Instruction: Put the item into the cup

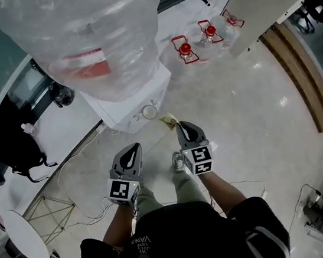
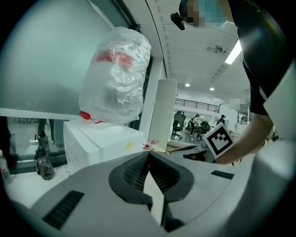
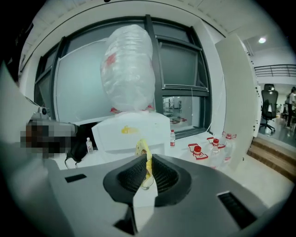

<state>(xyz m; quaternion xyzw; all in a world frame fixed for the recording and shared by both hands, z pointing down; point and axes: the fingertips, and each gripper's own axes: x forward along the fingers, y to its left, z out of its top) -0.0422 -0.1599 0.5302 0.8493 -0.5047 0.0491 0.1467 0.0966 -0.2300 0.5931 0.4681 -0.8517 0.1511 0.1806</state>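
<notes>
The left gripper is hovering over the floor near the white dispenser, its jaws pressing together with nothing between them; a plastic-wrapped bottle is sitting on top of that dispenser; the clear cup is standing on the dispenser's ledge; just to its right the right gripper is pinching the yellow item by its lower end, holding it beside the cup, not inside; red-capped bottles are standing farther right.
</notes>
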